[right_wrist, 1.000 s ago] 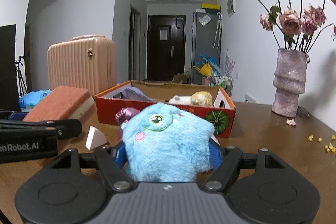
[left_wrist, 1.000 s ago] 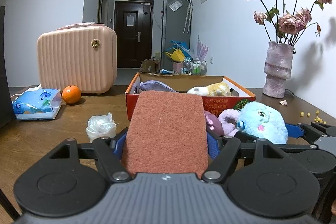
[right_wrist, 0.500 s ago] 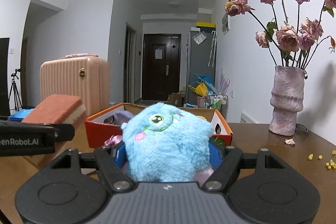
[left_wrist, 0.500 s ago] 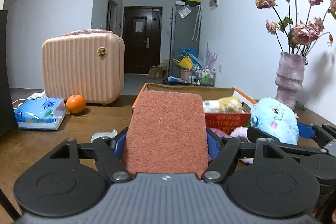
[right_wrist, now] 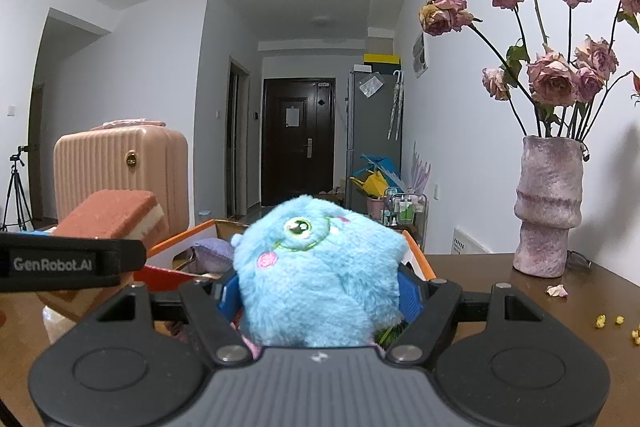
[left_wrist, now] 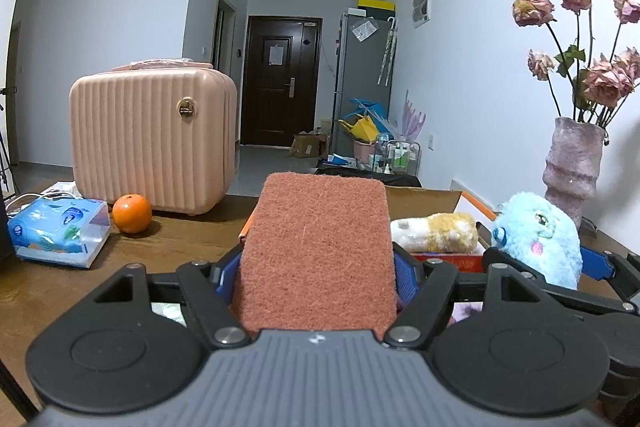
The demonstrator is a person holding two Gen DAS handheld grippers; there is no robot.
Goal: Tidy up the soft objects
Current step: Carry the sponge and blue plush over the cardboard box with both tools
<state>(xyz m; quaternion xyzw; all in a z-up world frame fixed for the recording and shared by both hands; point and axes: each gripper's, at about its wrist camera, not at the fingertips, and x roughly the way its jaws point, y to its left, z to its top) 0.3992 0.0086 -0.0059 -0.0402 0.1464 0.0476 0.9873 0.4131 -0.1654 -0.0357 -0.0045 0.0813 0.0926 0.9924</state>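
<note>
We were in the carrying step of the tidy-up, with each gripper loaded and brought up to the orange-walled cardboard box (right_wrist: 418, 257) on the brown wooden table (left_wrist: 192, 239). Our left gripper (left_wrist: 316, 267) was pinching a rust-red scouring sponge with a pale foam backing (left_wrist: 318, 251) between its blue pads, the sponge standing up out of the jaws and hiding most of the box behind it. Our right gripper (right_wrist: 320, 291) was clamped on a fluffy sky-blue round plush toy with a green embroidered eye (right_wrist: 320, 271), squeezed at its sides and held clear of the table.

The box sat just beyond both loads. In the left view its near red wall showed right of the sponge, with a cream-and-yellow plush toy (left_wrist: 436, 237) already lying inside; in the right view a lilac soft thing (right_wrist: 212, 251) also lay in it. We judged the sponge and blue toy were at about rim height, near the front wall, but not yet over the opening.

As we read it, the next move called for carrying each load forward past the rim, lowering it into free room among the toys, then spreading the jaws. We reckoned the two grippers, side by side, might crowd each other over the box, so one load at a time looked safer.
</note>
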